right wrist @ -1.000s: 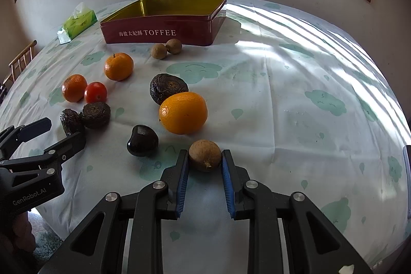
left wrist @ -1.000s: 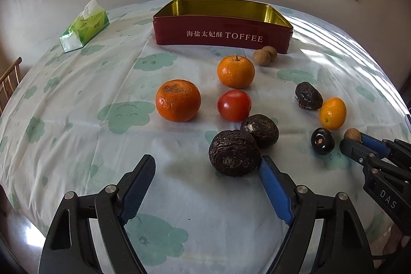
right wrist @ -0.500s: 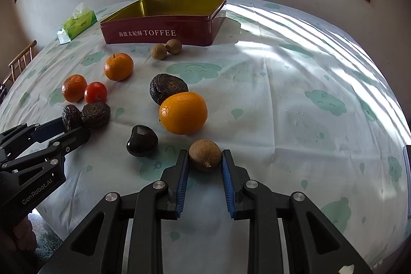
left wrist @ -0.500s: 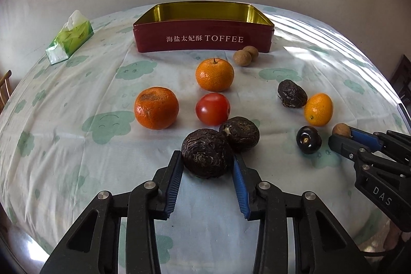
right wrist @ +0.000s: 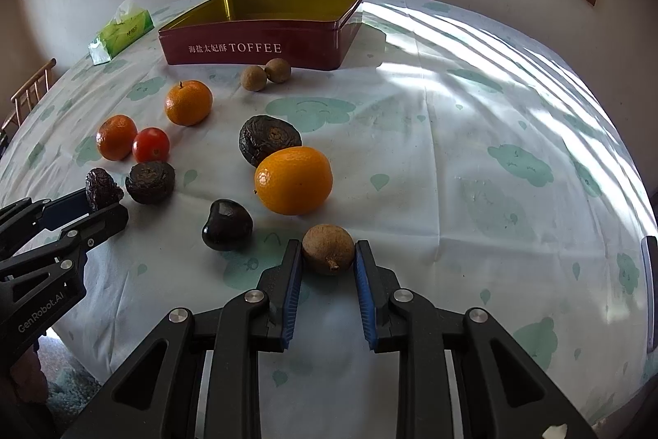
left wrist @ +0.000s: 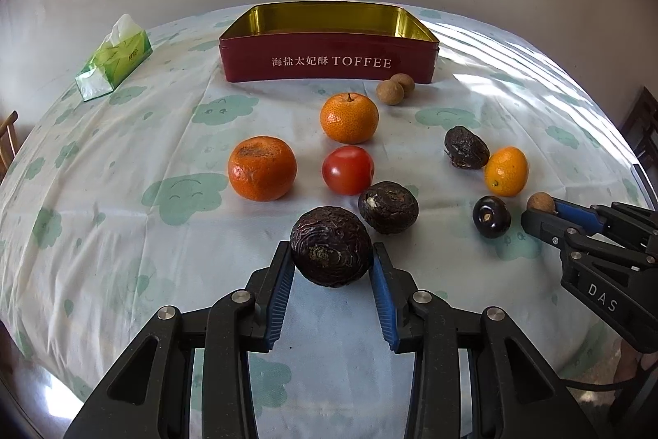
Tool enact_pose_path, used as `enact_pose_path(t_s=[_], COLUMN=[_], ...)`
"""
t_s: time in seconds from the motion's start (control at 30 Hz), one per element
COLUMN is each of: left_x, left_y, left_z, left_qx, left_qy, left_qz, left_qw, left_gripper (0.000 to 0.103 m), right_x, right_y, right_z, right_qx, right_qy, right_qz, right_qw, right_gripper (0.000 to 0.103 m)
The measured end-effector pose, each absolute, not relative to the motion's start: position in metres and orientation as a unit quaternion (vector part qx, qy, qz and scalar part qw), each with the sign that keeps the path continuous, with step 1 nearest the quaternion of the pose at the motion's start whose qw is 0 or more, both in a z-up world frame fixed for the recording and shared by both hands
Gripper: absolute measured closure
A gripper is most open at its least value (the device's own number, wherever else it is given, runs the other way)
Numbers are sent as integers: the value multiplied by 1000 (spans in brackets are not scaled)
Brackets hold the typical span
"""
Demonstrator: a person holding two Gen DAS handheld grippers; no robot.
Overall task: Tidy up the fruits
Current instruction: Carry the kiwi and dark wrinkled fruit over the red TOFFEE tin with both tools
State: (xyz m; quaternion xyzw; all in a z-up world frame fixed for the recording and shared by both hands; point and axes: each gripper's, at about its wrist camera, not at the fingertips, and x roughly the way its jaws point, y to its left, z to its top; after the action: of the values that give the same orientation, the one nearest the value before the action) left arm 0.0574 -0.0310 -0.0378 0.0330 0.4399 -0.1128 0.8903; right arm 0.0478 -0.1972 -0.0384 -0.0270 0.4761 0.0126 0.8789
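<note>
My left gripper (left wrist: pixel 331 262) is shut on a dark wrinkled passion fruit (left wrist: pixel 330 245), raised slightly off the cloth; it also shows in the right wrist view (right wrist: pixel 103 188). My right gripper (right wrist: pixel 328 258) is shut on a small brown longan (right wrist: pixel 328 249), seen in the left wrist view too (left wrist: pixel 540 202). On the table lie two tangerines (left wrist: pixel 262 173) (left wrist: pixel 349 117), a tomato (left wrist: pixel 347 169), two more passion fruits (left wrist: pixel 388 206) (left wrist: pixel 466 147), an orange (right wrist: pixel 293 179), a dark plum (right wrist: pixel 226 224) and two longans (right wrist: pixel 265 73).
An open red toffee tin (left wrist: pixel 329 62) with a gold inside stands at the back of the round table. A green tissue pack (left wrist: pixel 113 62) lies at the back left. A wooden chair (right wrist: pixel 28 93) stands at the left edge.
My left gripper moved in around the nearest passion fruit and closed on it, then lifted it slightly. My right gripper stayed shut on the longan without moving.
</note>
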Motion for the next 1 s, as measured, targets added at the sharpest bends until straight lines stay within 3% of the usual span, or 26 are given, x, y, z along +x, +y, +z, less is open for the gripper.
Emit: enact_pose_path(t_s=[0.57, 1.0], left_x=[83, 161], left_y=[-8, 19], left_z=[-1, 34], left_qx=[12, 16], left_qy=[415, 380], left_qz=[-118, -94], left_qw=[902, 920], left_gripper=[65, 65], right_x=[63, 136], right_y=[-202, -196], right_z=[-10, 23], right_qx=[-25, -11], right_qy=[468, 442], right_qz=[5, 31], right_qw=[883, 897], right_gripper=[80, 80])
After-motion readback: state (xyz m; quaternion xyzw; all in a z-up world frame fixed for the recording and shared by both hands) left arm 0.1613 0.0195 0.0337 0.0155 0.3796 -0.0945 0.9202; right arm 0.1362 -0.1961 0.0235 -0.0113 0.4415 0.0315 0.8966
